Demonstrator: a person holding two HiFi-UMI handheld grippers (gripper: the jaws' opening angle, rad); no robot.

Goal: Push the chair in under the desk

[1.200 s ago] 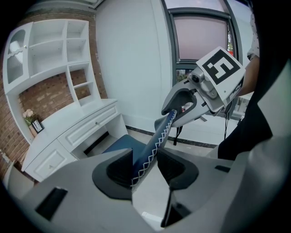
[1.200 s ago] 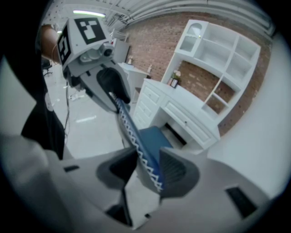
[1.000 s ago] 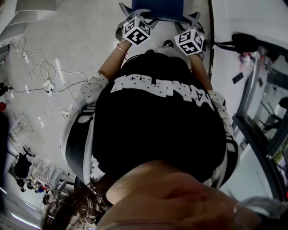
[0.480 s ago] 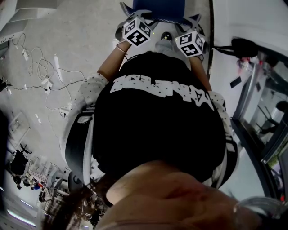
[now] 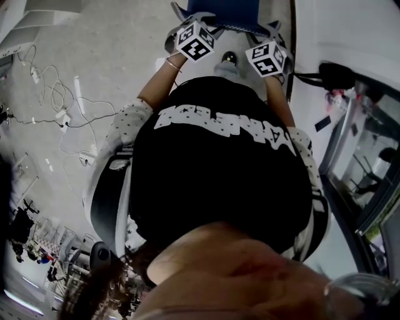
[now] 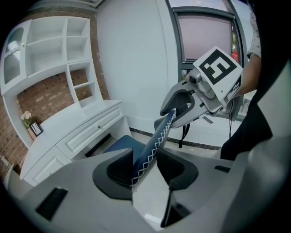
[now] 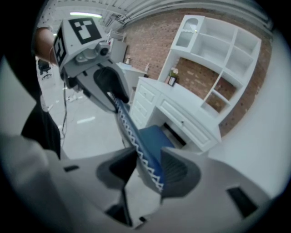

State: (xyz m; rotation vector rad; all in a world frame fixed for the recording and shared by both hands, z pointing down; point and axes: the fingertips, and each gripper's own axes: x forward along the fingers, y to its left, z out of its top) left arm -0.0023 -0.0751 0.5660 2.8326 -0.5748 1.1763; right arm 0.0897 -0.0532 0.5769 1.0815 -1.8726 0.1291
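A blue chair with white zigzag stitching shows as its backrest (image 5: pixel 228 12) at the top of the head view. My left gripper (image 5: pixel 190 17) and right gripper (image 5: pixel 270 29) each clamp the backrest's top edge, side by side. In the left gripper view the jaws of the left gripper (image 6: pixel 145 157) squeeze the stitched edge (image 6: pixel 157 136), with the blue seat (image 6: pixel 119 144) beyond, facing the white desk (image 6: pixel 86 129). The right gripper (image 7: pixel 148 164) grips the same edge (image 7: pixel 136 141); the seat (image 7: pixel 154 135) stands before the desk's kneehole (image 7: pixel 175 132).
White shelves (image 6: pixel 50 54) on a brick wall rise over the desk. Cables and a power strip (image 5: pixel 62 115) lie on the floor at left. A dark metal frame (image 5: pixel 350 144) stands at right. The person's shoe (image 5: pixel 229 58) is just behind the chair.
Both grippers and the chair back have slid up the head view, away from the person. The floor cables drift back, so the person has stepped forward.
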